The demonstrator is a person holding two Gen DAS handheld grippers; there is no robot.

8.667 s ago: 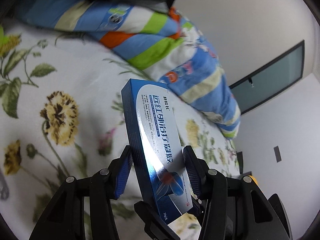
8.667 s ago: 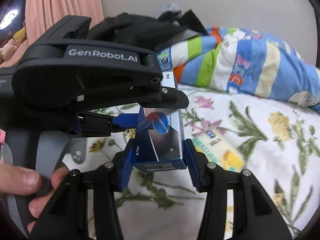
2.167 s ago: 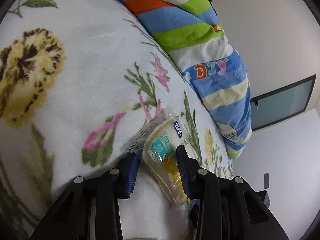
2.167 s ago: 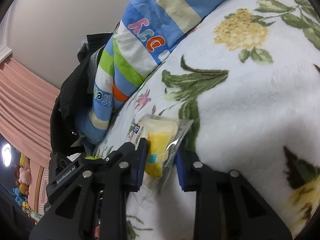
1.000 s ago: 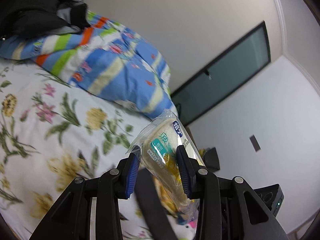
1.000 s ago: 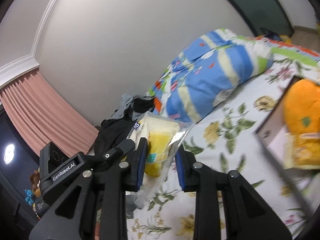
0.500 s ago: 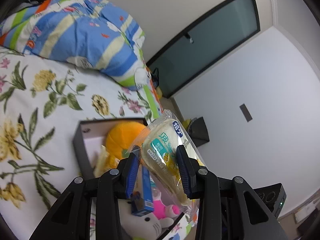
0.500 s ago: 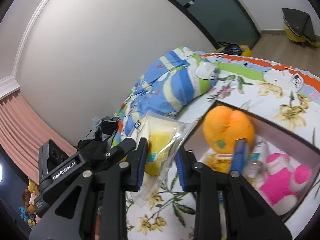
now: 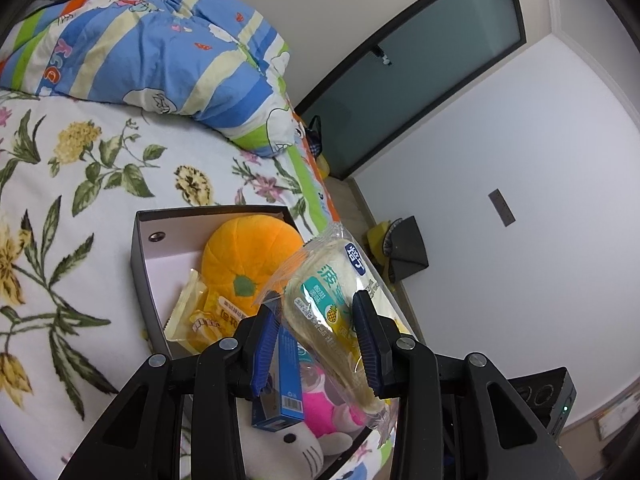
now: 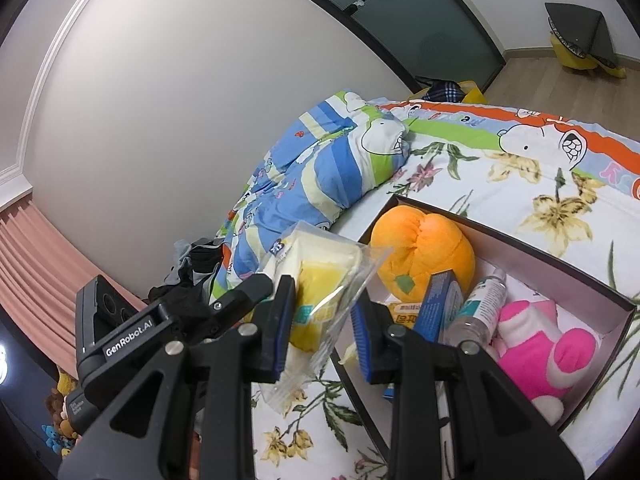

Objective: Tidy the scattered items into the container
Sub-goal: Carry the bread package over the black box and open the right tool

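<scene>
Bedroom, contents as seen:

- Bed [image 9: 80,184]: white cover printed with yellow flowers and green leaves; a sheet edge [image 10: 460,120] striped orange and green with cartoon figures shows along its far side.
- Rolled quilt [image 9: 152,40]: blue, cream and green stripes, cartoon print, lying along the wall side of the bed.
- Dark clothes [image 10: 192,276]: heaped at one end of the quilt.
- Walls [image 10: 180,80]: plain white, with a moulding near the ceiling.
- Door [image 9: 432,64]: frosted glass in a dark frame.
- Floor [image 10: 560,76]: light wood.
- Wall plate [image 9: 501,207]: grey, rectangular.
- Curtain [image 10: 36,264]: pink, pleated.
- Dark wedge-shaped object [image 9: 408,248]: on the floor beside something yellow; kind unclear.
</scene>
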